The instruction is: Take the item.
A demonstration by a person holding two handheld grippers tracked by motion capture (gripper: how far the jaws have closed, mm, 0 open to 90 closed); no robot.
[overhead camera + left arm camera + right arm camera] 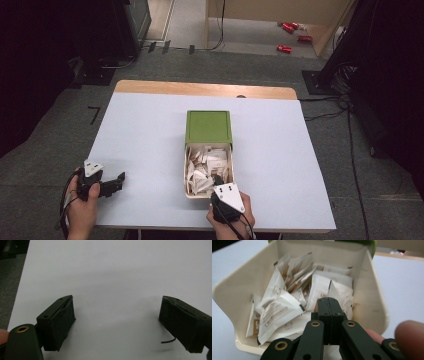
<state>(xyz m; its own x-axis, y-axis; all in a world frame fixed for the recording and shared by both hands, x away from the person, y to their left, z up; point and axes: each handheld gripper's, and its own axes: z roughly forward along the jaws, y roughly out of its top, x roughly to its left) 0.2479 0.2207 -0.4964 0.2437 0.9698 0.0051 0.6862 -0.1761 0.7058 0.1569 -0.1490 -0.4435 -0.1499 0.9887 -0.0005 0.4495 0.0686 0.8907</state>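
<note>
many sachets [287, 305] sit in the box [377, 302], none out yet; right gripper [329, 302] closed among them, grip unclear; left gripper [117, 325] open, idle.

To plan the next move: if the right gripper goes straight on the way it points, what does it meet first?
Probably the white packets heaped in the cream box. The right gripper, jaws shut, points into it just above them; contact is unclear.
</note>
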